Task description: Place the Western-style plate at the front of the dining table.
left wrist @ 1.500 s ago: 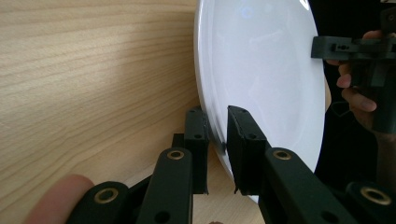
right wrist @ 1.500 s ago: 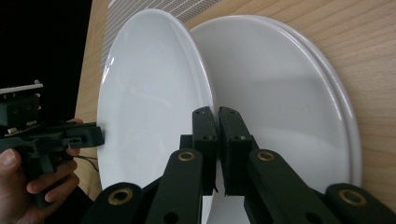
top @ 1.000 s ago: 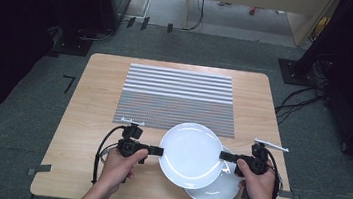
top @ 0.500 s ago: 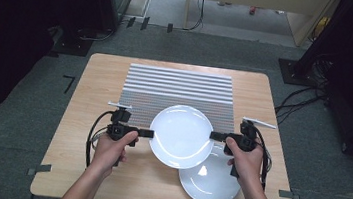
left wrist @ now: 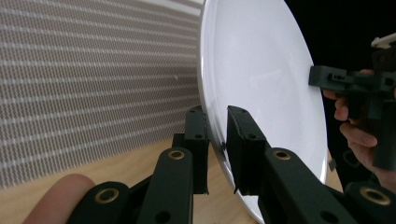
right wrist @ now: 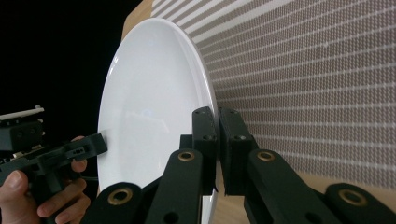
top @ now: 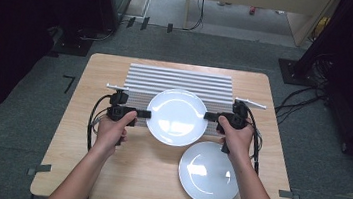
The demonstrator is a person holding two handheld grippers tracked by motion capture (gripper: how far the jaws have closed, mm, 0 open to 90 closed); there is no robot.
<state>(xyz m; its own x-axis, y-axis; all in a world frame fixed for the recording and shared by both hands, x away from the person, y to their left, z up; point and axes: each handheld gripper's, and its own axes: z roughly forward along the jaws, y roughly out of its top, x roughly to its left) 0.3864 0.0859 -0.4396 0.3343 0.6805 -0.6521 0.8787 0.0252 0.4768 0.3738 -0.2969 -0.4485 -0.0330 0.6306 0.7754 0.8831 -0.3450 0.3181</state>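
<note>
A white plate (top: 177, 117) hangs above the table, held level between both hands over the near edge of a striped mat (top: 178, 84). My left gripper (top: 146, 114) is shut on the plate's left rim; in the left gripper view its jaws pinch the plate (left wrist: 261, 84) at the gripper (left wrist: 216, 148). My right gripper (top: 209, 116) is shut on the opposite rim, and the right gripper view has the gripper (right wrist: 217, 149) clamped on the plate (right wrist: 149, 116). A second white plate (top: 209, 172) lies flat on the table near the front right.
The wooden table (top: 80, 134) has bare room at the front left. The striped mat covers the middle and back of the tabletop. Cables (top: 92, 120) trail from both grippers. Dark equipment and cables stand on the floor around the table.
Both grippers have carried the held plate away from me, off the lower plate and toward the mat. The lower plate stays in place on the table.
</note>
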